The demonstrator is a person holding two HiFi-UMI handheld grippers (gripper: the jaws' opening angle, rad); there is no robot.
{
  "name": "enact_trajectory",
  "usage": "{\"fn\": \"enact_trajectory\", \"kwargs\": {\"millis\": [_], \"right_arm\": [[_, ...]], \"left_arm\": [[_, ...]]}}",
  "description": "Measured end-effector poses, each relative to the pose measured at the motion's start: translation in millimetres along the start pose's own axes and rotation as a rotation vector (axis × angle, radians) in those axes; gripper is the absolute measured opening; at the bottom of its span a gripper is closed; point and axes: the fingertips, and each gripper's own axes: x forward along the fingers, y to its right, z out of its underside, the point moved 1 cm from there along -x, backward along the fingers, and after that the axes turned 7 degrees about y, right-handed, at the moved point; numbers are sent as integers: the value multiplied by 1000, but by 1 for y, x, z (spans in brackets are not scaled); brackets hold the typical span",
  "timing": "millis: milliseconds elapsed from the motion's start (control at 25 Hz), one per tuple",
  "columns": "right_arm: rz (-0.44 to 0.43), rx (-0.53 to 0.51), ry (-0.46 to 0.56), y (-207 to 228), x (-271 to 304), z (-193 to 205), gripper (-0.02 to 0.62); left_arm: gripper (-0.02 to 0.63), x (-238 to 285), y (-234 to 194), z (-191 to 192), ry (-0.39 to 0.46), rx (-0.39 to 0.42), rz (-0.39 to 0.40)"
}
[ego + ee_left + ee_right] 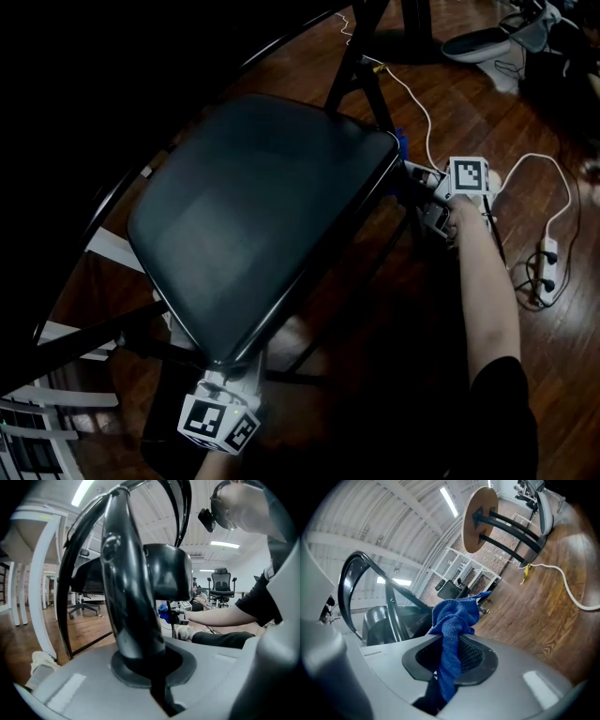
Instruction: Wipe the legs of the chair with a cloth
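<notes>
The blue cloth (454,620) is pinched in my right gripper (449,665), at three o'clock of the seat (253,206), ready for the chair legs (393,609). My left gripper (147,667), at six o'clock, clamps the chair frame (126,592), I judge to steady it.

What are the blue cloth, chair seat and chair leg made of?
The blue cloth looks like soft microfibre: fuzzy, knitted weave. The chair seat seems black vinyl padding, with dull sheen. The chair leg is probably painted metal tube: glossy reflections.
</notes>
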Motion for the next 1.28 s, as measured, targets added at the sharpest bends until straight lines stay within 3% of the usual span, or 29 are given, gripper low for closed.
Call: {"fn": "enact_trajectory", "kwargs": {"millis": [160,280,360,440,560,640,720,920,1080,1280], "right_arm": [[-194,17,-6,-33,-8,9,83],[-349,135,26,-53,-34,4,79],[-389,155,78,-60,-51,-2,81],[-325,70,144,-57,-51,-6,81],[-91,-37,210,-31,-37,-20,84],[21,17,276,-9,-33,-30,86],[0,125,304,0,-25,-33,86],[-200,155,127,-17,3,-22,87],[-338,83,-23,-43,14,-9,81],[-475,180,-73,-61,4,8,75]], "left_arm": [[2,-7,-28,-8,28,-21,-105],[0,-4,-26,-10,63,-122,-19],[0,0,-17,-8,64,-125,55],[2,-1,-11,-3,32,-33,76],[2,-2,-13,0,0,7,45],[2,-4,-13,1,-4,-1,33],[2,-4,-12,1,-5,-2,27],[2,-2,-13,2,-11,-10,12],[2,-3,-14,4,-12,-22,-8],[2,-12,-31,2,18,-79,-55]]}}
